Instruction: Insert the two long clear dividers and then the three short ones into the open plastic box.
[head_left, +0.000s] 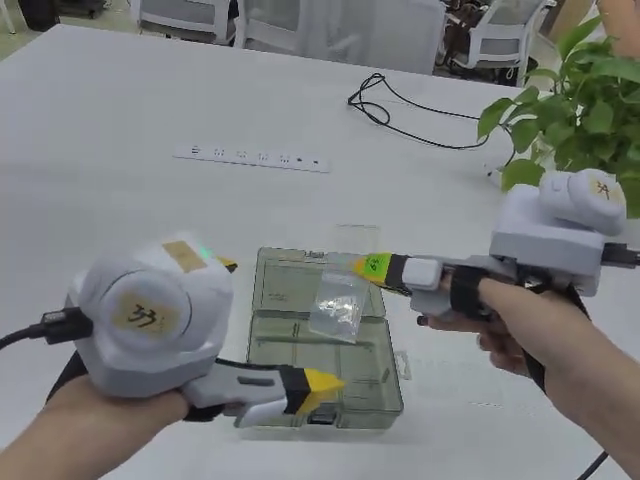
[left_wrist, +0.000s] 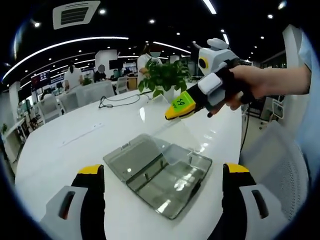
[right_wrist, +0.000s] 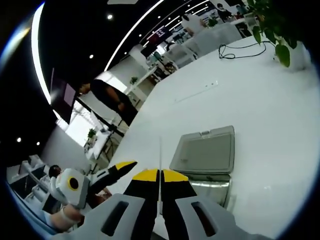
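1. The left tool (left_wrist: 162, 169), jaws spread wide and empty, sits at the near-left corner of the one open box (head_left: 365, 408) on the desk (head_left: 150, 120).
2. One clear divider (head_left: 338, 305) hangs above the box's middle, the base just below and nearer.
3. The right tool (head_left: 378, 268), right of the box, pinches that divider and is the closer for insertion.

Your white table (head_left: 90, 110) carries a power strip (head_left: 252, 158), a looped black cable (head_left: 400, 105), a leafy plant (head_left: 585, 100) at your right, and the open plastic box (head_left: 320, 345) nearest you; perhaps a clear divider (head_left: 357, 238) lies just behind it.
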